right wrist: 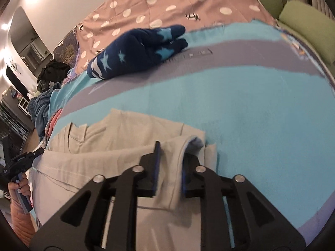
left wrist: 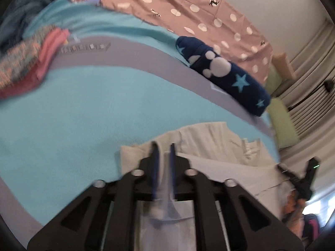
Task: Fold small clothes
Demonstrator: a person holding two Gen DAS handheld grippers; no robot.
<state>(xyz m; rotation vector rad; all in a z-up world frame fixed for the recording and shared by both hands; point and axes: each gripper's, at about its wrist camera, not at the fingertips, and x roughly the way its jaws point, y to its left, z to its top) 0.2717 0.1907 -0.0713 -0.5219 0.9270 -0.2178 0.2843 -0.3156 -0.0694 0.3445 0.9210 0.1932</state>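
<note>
A beige garment [left wrist: 209, 138] [right wrist: 117, 138] lies folded over on the turquoise and grey blanket [left wrist: 73, 104] [right wrist: 251, 104], near its front edge. My left gripper [left wrist: 163, 146] hovers over the garment's left end, its jaws a little apart with a fold of the cloth loose between them. At the right end, my right gripper [right wrist: 170, 152] stands likewise, jaws apart around a raised fold that the pads do not pinch. A folded navy garment with light stars [left wrist: 226, 73] [right wrist: 136, 48] rests farther back on the grey stripe.
A pile of pink and patterned clothes [left wrist: 31, 62] sits at the blanket's left. Behind lies a pink polka-dot sheet [left wrist: 188, 6], with green pillows [right wrist: 303, 25] at the right and dark clothes [right wrist: 52, 71] at the far left. A hand [right wrist: 21, 186] holds the other gripper.
</note>
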